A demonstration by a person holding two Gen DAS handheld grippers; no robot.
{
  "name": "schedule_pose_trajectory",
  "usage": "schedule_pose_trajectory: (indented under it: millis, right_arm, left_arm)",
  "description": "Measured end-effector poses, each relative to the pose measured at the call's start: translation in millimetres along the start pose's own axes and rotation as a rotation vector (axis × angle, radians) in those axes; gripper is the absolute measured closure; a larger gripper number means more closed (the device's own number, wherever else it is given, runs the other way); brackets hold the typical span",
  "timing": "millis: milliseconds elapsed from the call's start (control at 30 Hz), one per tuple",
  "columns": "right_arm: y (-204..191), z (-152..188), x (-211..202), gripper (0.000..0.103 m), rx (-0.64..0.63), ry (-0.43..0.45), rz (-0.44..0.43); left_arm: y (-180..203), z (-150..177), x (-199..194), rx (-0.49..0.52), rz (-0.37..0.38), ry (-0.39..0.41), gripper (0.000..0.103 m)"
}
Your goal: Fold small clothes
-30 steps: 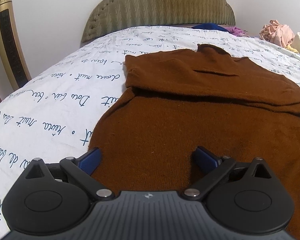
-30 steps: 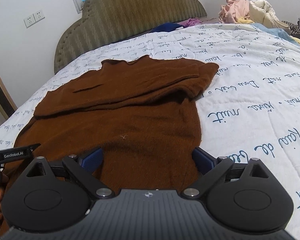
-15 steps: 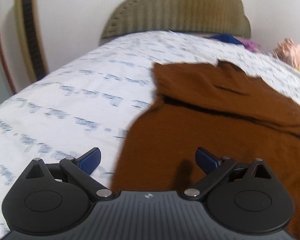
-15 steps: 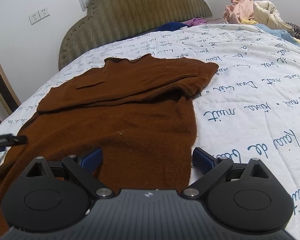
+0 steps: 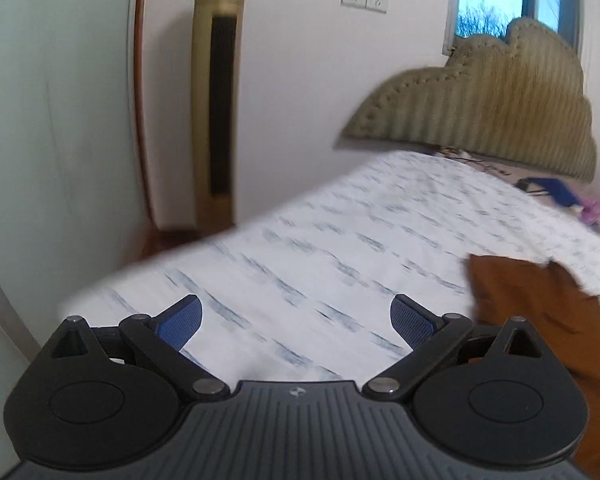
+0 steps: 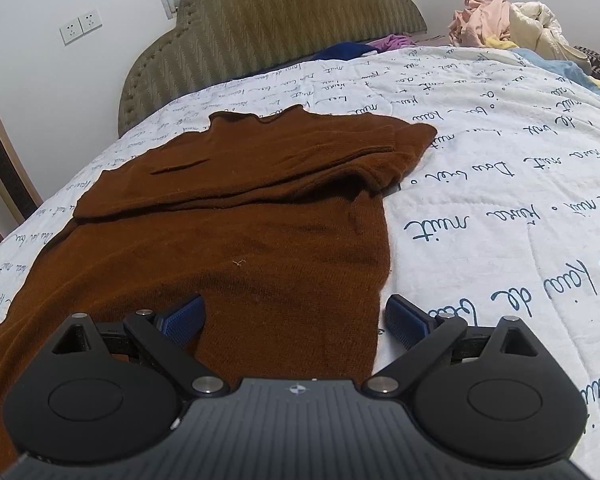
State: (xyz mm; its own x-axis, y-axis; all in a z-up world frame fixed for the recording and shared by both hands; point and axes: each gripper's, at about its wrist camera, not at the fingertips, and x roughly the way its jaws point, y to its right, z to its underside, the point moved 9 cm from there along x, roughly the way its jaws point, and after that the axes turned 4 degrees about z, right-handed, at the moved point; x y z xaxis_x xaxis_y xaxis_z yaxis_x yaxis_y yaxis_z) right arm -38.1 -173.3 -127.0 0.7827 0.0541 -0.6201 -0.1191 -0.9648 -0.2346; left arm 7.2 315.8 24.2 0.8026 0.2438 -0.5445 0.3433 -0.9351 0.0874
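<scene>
Right wrist view: the right hand-held gripper (image 6: 294, 318) hovers with its fingers spread apart and empty over the near right edge of a brown sweater (image 6: 228, 216), which lies flat on the bed (image 6: 500, 184), sleeves folded across its top. The left hand-held gripper (image 5: 296, 318), also spread apart, points at bare bedding, with the sweater off to its right.
</scene>
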Motion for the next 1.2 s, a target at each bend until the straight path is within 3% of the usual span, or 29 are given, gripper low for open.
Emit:
schedule_pose_trajectory:
  millis: [100, 200, 367, 633, 933, 1133, 1200]
  right_arm:
    - [0.2, 0.7, 0.2, 0.008, -0.004, 0.002, 0.002]
    - [0.0, 0.9, -0.2, 0.008, -0.007, 0.001, 0.005]
    - [0.4, 1.1, -2.2, 0.008, -0.016, -0.012, 0.005]
    - [-0.3, 1.2, -11.0, 0.008, -0.029, -0.017, -0.021]
    - [19.9, -25.9, -55.1, 0.008, -0.026, 0.028, -0.148]
    - [46.7, -44.3, -89.8, 0.007, 0.055, 0.010, -0.332]
    - [59.4, -41.0, -85.1, 0.007, 0.075, -0.032, -0.312]
  left_arm:
    - [17.5, 6.7, 3.5, 0.117, 0.045, -0.030, 0.002]
    - [57.8, 40.4, 17.8, 0.194, 0.192, -0.141, 0.002]
    - [99.3, 90.7, 42.1, 0.237, 0.297, -0.269, 0.002]
    - [117.0, 118.2, 50.7, 0.277, 0.317, -0.325, 0.002]
    - [125.4, 124.5, 51.5, 0.332, 0.295, -0.317, 0.002]
    - [127.7, 125.3, 53.5, 0.344, 0.301, -0.315, 0.002]
    - [129.1, 126.5, 54.0, 0.349, 0.314, -0.318, 0.002]
